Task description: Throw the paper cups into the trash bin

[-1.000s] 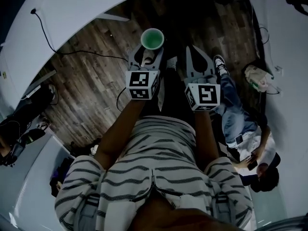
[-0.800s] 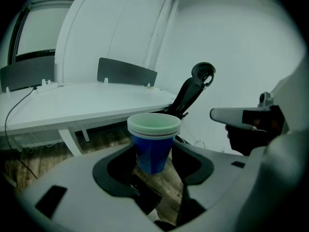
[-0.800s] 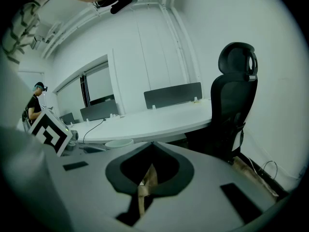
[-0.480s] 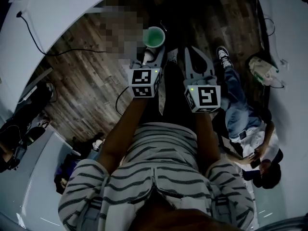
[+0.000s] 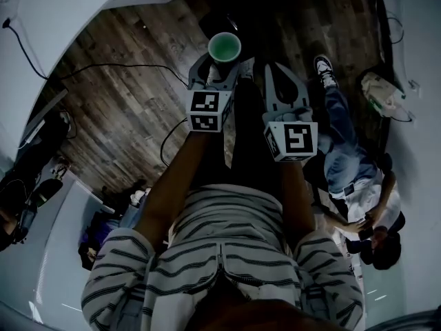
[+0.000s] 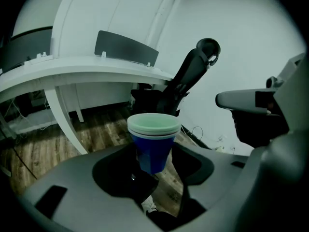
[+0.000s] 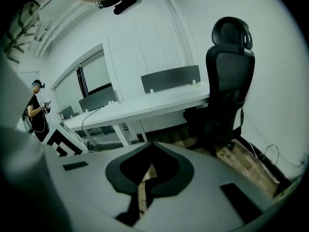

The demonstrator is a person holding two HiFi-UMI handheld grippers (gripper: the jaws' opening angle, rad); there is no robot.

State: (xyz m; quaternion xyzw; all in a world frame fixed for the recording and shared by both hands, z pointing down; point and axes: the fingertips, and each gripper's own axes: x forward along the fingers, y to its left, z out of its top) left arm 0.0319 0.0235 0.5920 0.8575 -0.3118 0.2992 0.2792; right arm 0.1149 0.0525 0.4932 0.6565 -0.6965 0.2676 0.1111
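Paper cups (image 6: 153, 132) upright in outstretched left claw (image 6: 152, 159)

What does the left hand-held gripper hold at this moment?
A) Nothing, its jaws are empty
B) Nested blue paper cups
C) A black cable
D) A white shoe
B: in the left gripper view, the left hand-held gripper is closed on the blue paper cups, which stand upright between its jaws.
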